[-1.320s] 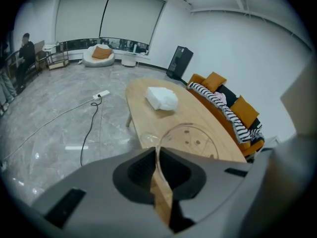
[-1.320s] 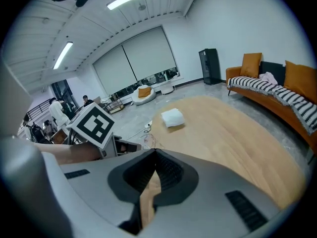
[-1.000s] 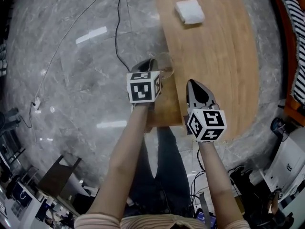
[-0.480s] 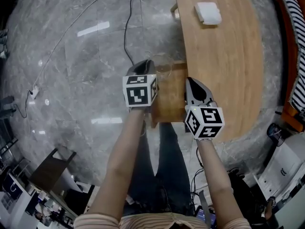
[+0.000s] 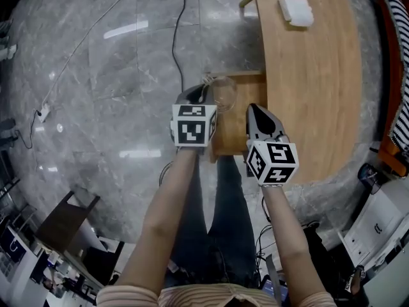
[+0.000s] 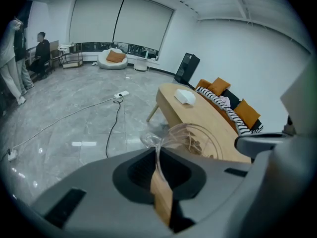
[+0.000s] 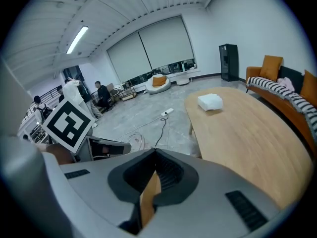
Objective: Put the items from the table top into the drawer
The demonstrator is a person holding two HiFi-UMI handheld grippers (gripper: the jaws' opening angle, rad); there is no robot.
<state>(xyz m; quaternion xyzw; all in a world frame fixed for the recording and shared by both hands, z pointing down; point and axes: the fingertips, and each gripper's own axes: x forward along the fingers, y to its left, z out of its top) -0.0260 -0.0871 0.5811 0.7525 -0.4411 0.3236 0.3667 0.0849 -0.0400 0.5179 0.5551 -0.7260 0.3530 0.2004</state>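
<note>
My left gripper (image 5: 202, 91) is shut on the thin edge of a clear plastic item (image 5: 223, 93), holding it over the far end of the open wooden drawer (image 5: 238, 133) that juts from the table's left side. In the left gripper view the clear item (image 6: 193, 139) rises from between the closed jaws of the left gripper (image 6: 157, 151). My right gripper (image 5: 256, 110) hovers over the drawer's right edge by the table, shut and empty; in its own view the right gripper (image 7: 151, 153) shows its tips meeting. A white folded item (image 5: 296, 9) lies at the far end of the table (image 5: 319, 88).
A black cable (image 5: 176, 37) and a white power strip (image 5: 41, 114) lie on the grey marble floor. A sofa with striped and orange cushions (image 6: 233, 108) runs along the table's far side. People (image 6: 39, 53) stand far off by the windows.
Both grippers have slid along the table's left side, away from the tabletop, and the clear item now hangs over the drawer. The left gripper's hold is unchanged; the right stays shut.
</note>
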